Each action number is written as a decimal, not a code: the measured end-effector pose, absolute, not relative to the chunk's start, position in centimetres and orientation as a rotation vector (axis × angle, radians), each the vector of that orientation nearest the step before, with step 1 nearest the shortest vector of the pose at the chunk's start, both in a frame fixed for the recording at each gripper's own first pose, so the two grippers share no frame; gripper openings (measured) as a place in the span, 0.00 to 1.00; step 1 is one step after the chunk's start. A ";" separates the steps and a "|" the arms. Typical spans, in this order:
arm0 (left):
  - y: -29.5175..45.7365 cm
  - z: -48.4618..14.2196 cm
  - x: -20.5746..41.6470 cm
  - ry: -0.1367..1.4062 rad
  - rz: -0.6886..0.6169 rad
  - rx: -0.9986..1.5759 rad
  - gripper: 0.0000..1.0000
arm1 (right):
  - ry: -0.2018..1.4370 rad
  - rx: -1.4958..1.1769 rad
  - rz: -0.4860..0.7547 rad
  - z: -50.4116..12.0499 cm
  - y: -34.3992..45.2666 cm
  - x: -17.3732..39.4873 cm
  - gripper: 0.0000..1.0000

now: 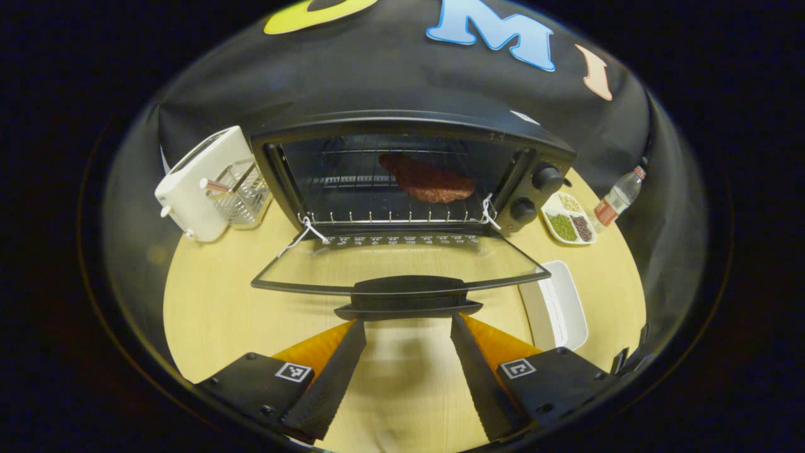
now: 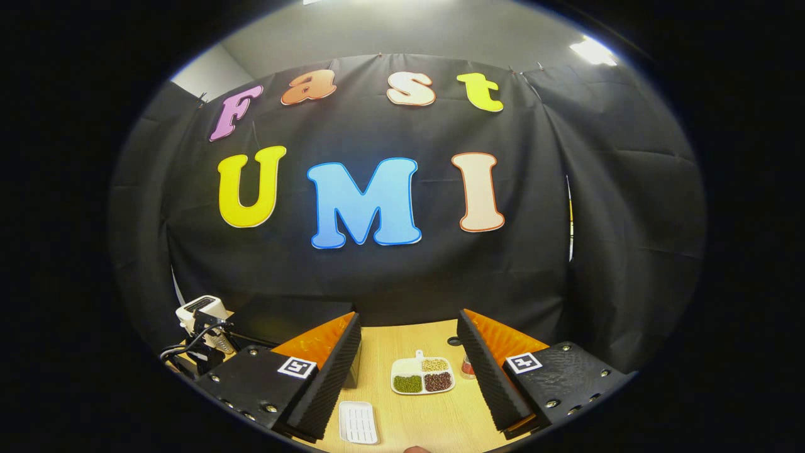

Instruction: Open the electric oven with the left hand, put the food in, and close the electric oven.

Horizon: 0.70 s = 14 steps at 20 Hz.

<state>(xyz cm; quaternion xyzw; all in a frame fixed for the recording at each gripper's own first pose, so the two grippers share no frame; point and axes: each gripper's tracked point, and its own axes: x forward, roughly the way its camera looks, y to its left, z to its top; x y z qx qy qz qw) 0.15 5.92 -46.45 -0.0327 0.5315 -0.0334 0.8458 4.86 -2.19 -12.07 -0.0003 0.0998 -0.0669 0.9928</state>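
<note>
In the left gripper view the black electric oven [image 1: 412, 123] stands open at the back of the wooden table. Its glass door [image 1: 402, 264] lies folded down flat toward me. A reddish-brown slab of meat [image 1: 427, 179] rests on the wire rack inside. My left gripper [image 1: 409, 322] is open, its fingertips just short of the door handle [image 1: 409, 294] and apart from it. In the right gripper view my right gripper [image 2: 409, 318] is open and holds nothing, raised above the table to the right of the oven [image 2: 295, 318].
A white toaster [image 1: 201, 182] and a clear utensil holder [image 1: 242, 192] stand left of the oven. To its right are a divided dish of beans [image 1: 569, 220], a bottle [image 1: 619, 195] and a white tray [image 1: 560, 308]. The dish [image 2: 422, 375] and tray [image 2: 358, 421] lie below my right gripper.
</note>
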 end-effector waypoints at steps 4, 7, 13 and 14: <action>6.0 -44.9 0.9 1.073 -0.068 -0.055 0.96 | 0.201 0.002 -0.132 -12.1 -2.0 5.0 0.94; 6.0 -44.3 1.1 1.052 -0.077 -0.029 0.93 | 0.201 0.008 -0.127 -12.1 -1.9 5.0 0.94; 6.0 -43.4 2.3 1.009 -0.073 0.001 0.96 | 0.185 -0.020 -0.124 -11.5 -1.8 4.9 0.94; 6.0 -43.1 2.5 1.003 -0.075 0.010 0.93 | 0.187 -0.023 -0.125 -11.6 -1.8 4.9 0.94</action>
